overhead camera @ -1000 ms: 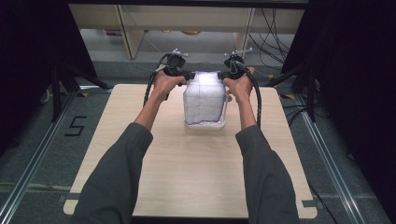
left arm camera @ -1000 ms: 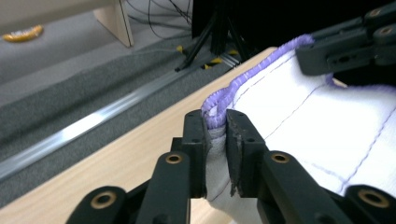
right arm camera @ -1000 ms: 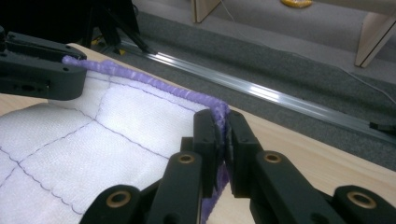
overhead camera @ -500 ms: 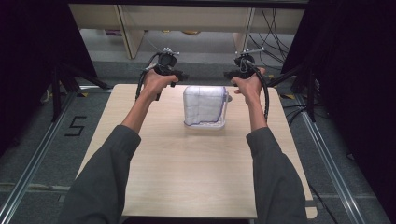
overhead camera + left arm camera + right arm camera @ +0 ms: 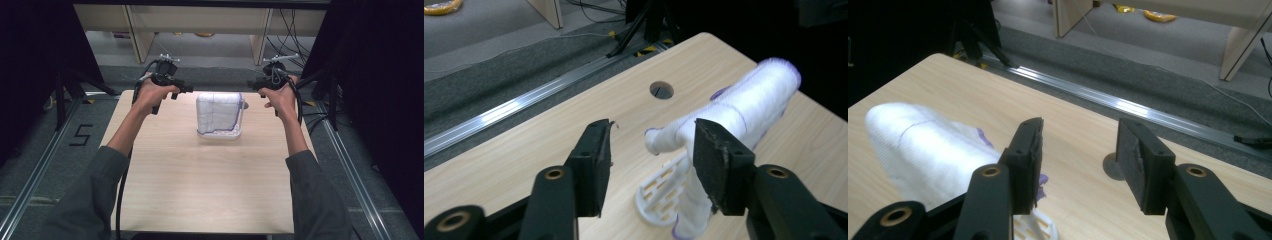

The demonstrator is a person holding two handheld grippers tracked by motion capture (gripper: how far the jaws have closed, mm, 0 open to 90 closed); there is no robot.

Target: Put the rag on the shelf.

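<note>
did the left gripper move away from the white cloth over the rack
Yes. The left gripper has drawn left, off the white cloth, toward the table's left edge.

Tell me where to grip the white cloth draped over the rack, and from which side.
Grip the white cloth at its top corners, one gripper from each side: it hangs upright over the white rack, with both side edges free. The left gripper and right gripper are open and flank it.

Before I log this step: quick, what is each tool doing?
Left tool: open, jaws just opening, nothing held.
Right tool: open, jaws just opening, nothing held.
</note>
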